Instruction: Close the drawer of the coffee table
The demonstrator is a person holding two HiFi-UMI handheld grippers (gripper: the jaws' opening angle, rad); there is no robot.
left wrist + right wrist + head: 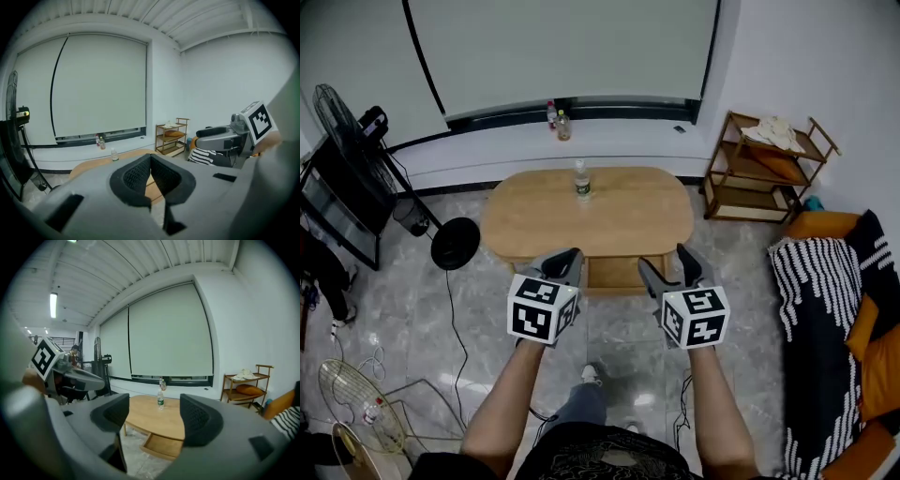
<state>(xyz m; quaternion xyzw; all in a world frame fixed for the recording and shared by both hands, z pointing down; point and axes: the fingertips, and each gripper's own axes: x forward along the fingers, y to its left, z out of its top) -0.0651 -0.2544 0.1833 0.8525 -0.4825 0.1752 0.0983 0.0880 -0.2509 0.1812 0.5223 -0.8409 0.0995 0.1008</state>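
Observation:
The oval wooden coffee table (619,217) stands ahead of me with a small water bottle (581,182) upright on top. Its drawer (614,274) is pulled out on the near side; in the right gripper view the drawer (161,446) shows an empty wooden inside. My left gripper (565,262) hovers just short of the drawer's left end, its pads together on nothing. My right gripper (671,266) hovers at the drawer's right end, open, nothing between its fingers. In the left gripper view the left gripper (150,161) has its pads meeting at the tips. The right gripper (154,416) frames the table.
A wooden shelf rack (764,169) stands at the right wall. A sofa with a striped blanket (825,309) is at the right. A standing fan (337,122) and a dark stand are at the left, with a cable across the tiled floor. Two bottles (558,120) stand on the sill.

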